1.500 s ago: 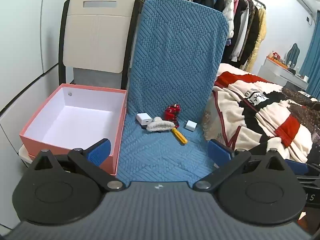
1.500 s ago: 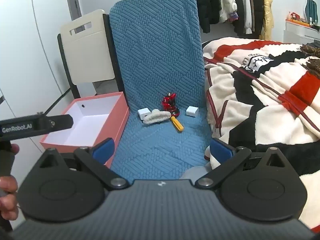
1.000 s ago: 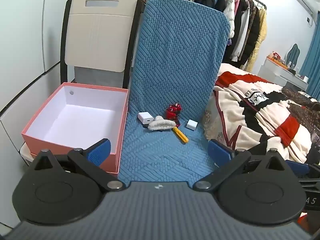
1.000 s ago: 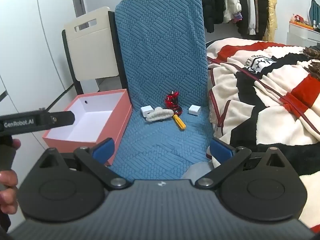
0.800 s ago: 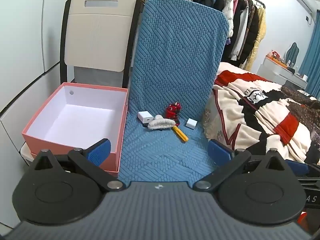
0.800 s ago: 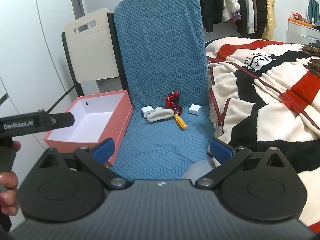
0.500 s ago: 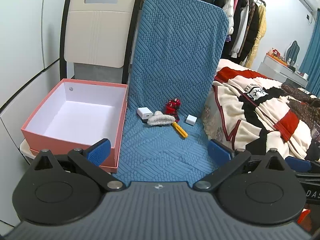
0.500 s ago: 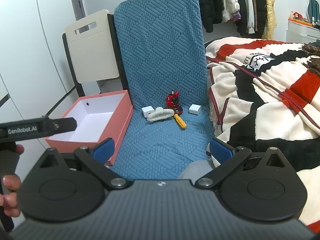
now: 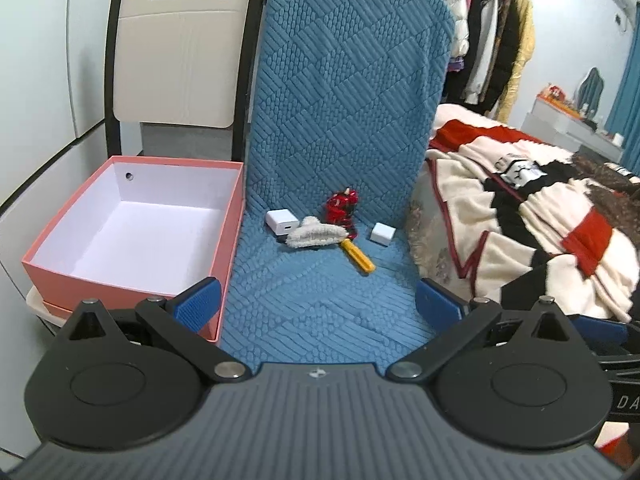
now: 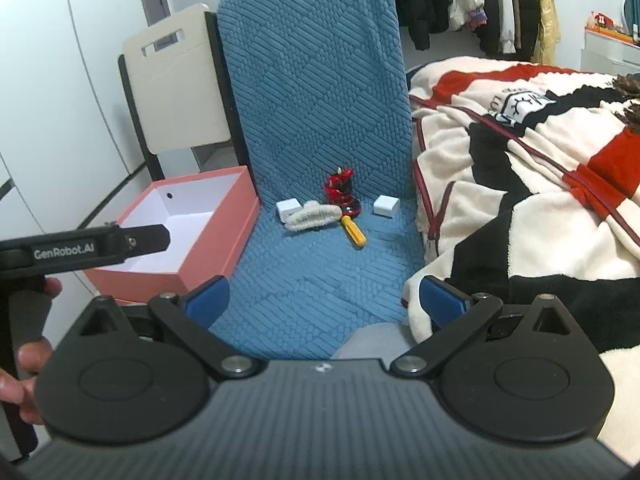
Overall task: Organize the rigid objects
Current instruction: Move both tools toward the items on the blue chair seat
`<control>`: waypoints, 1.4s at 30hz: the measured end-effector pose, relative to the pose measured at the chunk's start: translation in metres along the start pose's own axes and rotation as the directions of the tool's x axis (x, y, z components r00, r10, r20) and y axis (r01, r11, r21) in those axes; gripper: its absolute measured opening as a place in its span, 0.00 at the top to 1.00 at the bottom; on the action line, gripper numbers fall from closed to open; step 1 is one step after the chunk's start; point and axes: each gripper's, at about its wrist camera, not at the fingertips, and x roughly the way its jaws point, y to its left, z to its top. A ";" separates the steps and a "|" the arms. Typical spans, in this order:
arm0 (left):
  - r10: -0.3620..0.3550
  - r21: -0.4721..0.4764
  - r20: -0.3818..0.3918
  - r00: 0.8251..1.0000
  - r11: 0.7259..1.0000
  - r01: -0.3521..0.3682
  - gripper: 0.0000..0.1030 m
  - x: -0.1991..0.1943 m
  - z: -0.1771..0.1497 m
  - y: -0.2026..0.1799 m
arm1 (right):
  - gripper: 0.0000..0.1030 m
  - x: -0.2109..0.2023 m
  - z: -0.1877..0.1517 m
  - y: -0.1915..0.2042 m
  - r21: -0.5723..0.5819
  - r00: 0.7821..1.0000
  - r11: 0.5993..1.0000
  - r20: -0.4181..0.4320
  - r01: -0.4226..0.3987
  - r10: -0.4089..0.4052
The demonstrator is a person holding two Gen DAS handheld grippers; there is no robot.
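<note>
— Both cameras sit a little lower than a second and a half ago, but has anything on the blue chair cover itself shifted?

— No, the cluster lies as it did. Left tool and right tool both hang over the front of the seat, jaws spread wide, holding nothing.

— What is in the cluster?

— Five pieces at the back of the seat. Two white cubes: a charger with a slot on its face at the left, and a plain white block at the right, well apart. Between them one red and black figurine stands upright, and one fuzzy cream hair clip lies just in front, long axis running left to right.

— And the yellow thing?

— One yellow-handled screwdriver, lying flat, its handle slanting toward the front right, its tip hidden under the clip.

— The box?

— One pink box, white inside, open, on the neighbouring cream chair, touching the cover's left edge
</note>
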 end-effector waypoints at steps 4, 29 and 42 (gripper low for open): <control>0.024 -0.033 -0.025 0.999 0.999 -0.025 0.00 0.018 0.003 -0.004 | 0.00 0.010 0.004 -0.007 -0.036 1.000 0.999 -0.009 -0.009 0.009; -0.009 0.051 -0.037 0.999 0.999 0.010 0.00 0.071 0.001 0.010 | 0.00 0.062 -0.013 -0.010 0.022 1.000 0.999 0.006 0.031 -0.031; -0.036 0.026 -0.042 0.998 0.999 0.037 0.00 0.087 -0.005 0.029 | 0.00 0.082 -0.018 -0.004 0.023 1.000 0.999 -0.009 0.027 -0.027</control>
